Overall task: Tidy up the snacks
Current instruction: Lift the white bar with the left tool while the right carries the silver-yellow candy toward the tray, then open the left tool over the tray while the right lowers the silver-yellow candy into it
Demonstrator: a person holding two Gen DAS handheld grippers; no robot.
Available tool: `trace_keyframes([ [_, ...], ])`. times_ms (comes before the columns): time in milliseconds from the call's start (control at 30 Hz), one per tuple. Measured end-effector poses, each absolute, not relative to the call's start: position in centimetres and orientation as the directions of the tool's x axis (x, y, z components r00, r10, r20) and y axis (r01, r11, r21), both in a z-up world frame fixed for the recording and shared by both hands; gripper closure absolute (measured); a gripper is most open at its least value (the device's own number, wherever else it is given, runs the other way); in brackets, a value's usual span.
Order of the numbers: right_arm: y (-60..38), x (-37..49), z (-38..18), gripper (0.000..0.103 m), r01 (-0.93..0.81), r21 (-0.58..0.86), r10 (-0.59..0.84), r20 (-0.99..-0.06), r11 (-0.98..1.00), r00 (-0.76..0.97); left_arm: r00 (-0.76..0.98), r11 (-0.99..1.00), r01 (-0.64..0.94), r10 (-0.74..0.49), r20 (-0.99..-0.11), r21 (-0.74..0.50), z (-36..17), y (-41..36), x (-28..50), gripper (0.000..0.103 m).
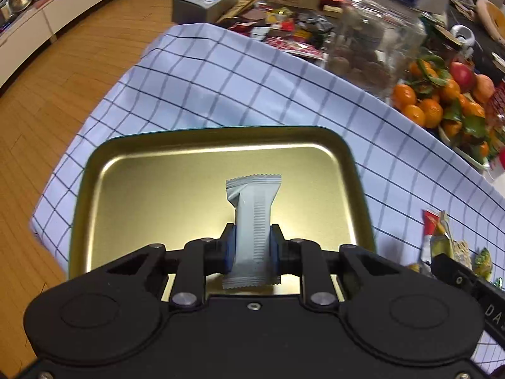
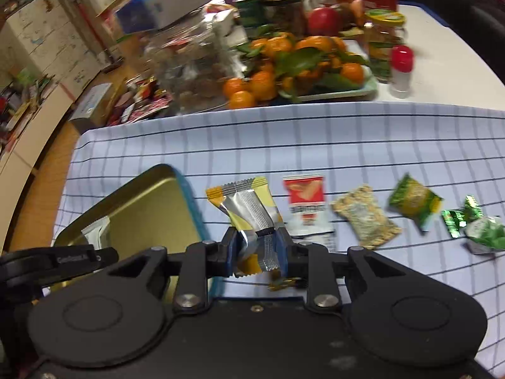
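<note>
Between both pairs of tongs sits a clamped snack packet, beside a gold tin tray on checked cloth.

From the left wrist view, the left gripper (image 1: 252,252) pinches a plain grey-white snack bar wrapper (image 1: 252,221) upright between its blue pads, over the tin tray (image 1: 157,189); its printed face is turned away, so only the seam shows. Ahead, a clear jar (image 1: 372,41) is blurred, and the tangerines (image 1: 432,104) run off the right edge. From the right wrist view, the right gripper (image 2: 256,252) is closed on a yellow-and-silver packet (image 2: 249,208), crumpled at the pads, just right of the tray's rim. Beyond and rightward lie a red-and-white sachet (image 2: 304,202), a nut brittle piece (image 2: 366,218), a green packet (image 2: 413,202) and green foil candies (image 2: 473,224), smeared by motion.
</note>
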State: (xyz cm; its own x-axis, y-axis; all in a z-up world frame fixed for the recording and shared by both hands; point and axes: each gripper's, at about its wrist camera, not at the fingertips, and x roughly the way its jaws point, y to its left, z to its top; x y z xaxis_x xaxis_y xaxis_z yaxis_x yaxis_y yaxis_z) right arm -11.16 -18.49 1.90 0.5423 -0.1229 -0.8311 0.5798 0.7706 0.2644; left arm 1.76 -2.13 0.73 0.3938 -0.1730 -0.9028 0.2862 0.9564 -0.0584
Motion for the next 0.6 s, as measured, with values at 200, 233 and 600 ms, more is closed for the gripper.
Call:
trace_keyframes([
  [200,-14.4,-8.0,1.4,0.076,0.51,0.247,-0.086,-0.835,0.824,0.543,0.414,0.976,0.218,-0.103,-0.904,-0.012,0.5,0.2,3.6,0.074],
  [233,-13.8,-7.7,1.3,0.076,0.499,0.231,-0.09,-0.838,0.835,0.539,0.418,0.977,0.213,-0.092,-0.904,-0.001,0.5,0.5,3.8,0.074],
  [600,-10.2,-6.1,0.7,0.076,0.433,0.183,-0.088,-0.84,0.883,0.536,0.425,0.983,0.178,-0.034,-0.904,0.047,0.2,2.5,4.7,0.074],
])
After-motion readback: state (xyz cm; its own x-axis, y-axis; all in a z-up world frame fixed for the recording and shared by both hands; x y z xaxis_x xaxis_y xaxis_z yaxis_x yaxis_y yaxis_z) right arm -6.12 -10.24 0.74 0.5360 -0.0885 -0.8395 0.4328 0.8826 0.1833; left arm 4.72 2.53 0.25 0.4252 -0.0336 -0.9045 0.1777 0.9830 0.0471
